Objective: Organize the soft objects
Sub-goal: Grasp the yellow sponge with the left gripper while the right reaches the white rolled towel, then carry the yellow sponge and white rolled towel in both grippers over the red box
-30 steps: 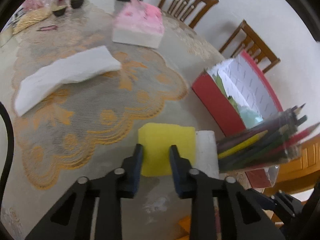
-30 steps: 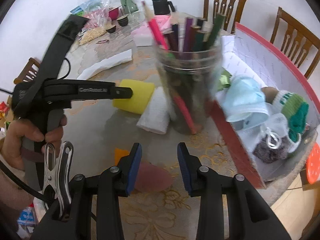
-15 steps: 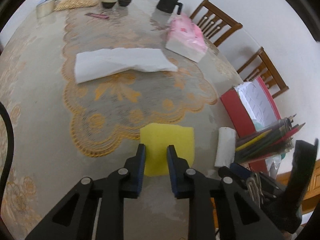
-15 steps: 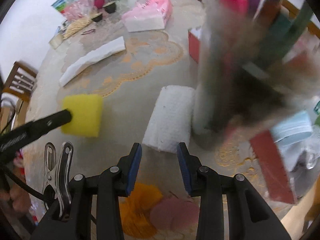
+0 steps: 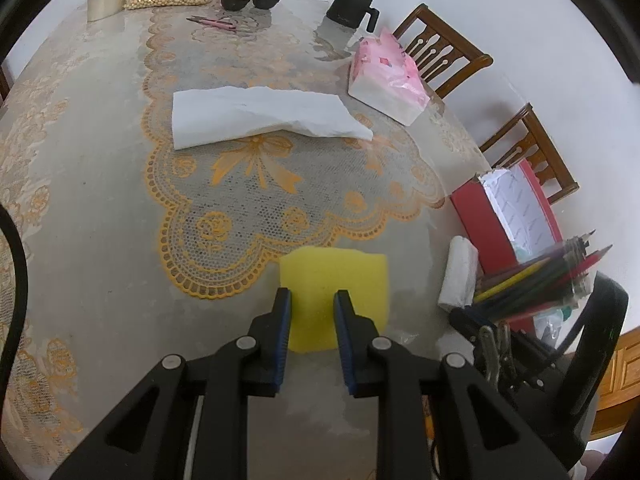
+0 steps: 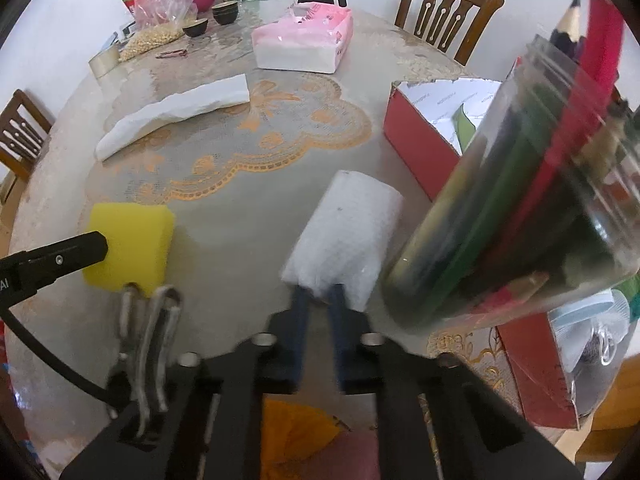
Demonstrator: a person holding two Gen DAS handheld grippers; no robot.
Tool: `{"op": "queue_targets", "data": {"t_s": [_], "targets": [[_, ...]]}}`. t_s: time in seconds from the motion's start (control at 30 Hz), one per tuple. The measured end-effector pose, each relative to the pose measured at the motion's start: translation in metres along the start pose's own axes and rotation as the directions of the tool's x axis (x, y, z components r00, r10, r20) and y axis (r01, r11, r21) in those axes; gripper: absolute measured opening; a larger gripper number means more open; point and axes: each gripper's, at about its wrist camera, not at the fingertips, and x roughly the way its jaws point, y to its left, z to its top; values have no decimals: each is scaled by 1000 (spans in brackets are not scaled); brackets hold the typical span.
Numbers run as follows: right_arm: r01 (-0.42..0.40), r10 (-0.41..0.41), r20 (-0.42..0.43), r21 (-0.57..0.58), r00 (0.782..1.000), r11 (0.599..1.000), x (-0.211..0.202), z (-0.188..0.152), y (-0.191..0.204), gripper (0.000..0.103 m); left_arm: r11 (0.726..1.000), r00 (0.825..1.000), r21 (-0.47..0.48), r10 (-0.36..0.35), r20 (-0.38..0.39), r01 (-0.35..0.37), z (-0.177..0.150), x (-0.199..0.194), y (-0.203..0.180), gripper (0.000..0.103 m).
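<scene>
My left gripper (image 5: 313,300) is shut on a yellow sponge (image 5: 340,280), which it holds just above the table; the sponge also shows in the right wrist view (image 6: 132,246). My right gripper (image 6: 320,294) has its fingertips against the near end of a rolled white cloth (image 6: 348,236) that lies on the table; the jaws stand a little apart and the view is blurred. The roll also shows in the left wrist view (image 5: 459,272). A folded white cloth (image 5: 260,116) lies further back on the lace mat.
A clear jar of coloured pencils (image 6: 532,216) stands close on the right, beside a red box (image 6: 420,148) holding soft items. A pink tissue pack (image 6: 304,40), a black jug (image 5: 352,4), bowls and chairs are at the far side. Orange and pink fabric (image 6: 304,440) lies under the right gripper.
The left gripper has carried the sponge back and leftward, away from the roll. The right gripper has dropped and moved forward onto the rolled cloth's near end, its jaws narrowing.
</scene>
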Motion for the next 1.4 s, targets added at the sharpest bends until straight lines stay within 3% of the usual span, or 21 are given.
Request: {"op": "queue_targets", "data": {"t_s": [0.3,0.6,0.97,1.27,1.4], "targets": [[-66,69,70,-42,995,997,-25,-3,1,4,1000,1000,4,3,10,-3,-1,-6,-2,22],[-167,183,124,-129,975,977,-60,-6,13,4,999,998,-5,38,53,-38,-5,-32,-4,22],[-294,330,153,-219,931,930,-106,-12,33,4,996,991,-40,79,109,-75,-25,-77,6,22],[-328,373,172,-239,912,914,-127,-16,31,4,997,990,-38,69,126,-65,-34,-98,2,22],[-367,409,195,-221,891,904,-138,-19,17,4,998,991,-17,57,123,-55,-36,-100,-9,22]]}}
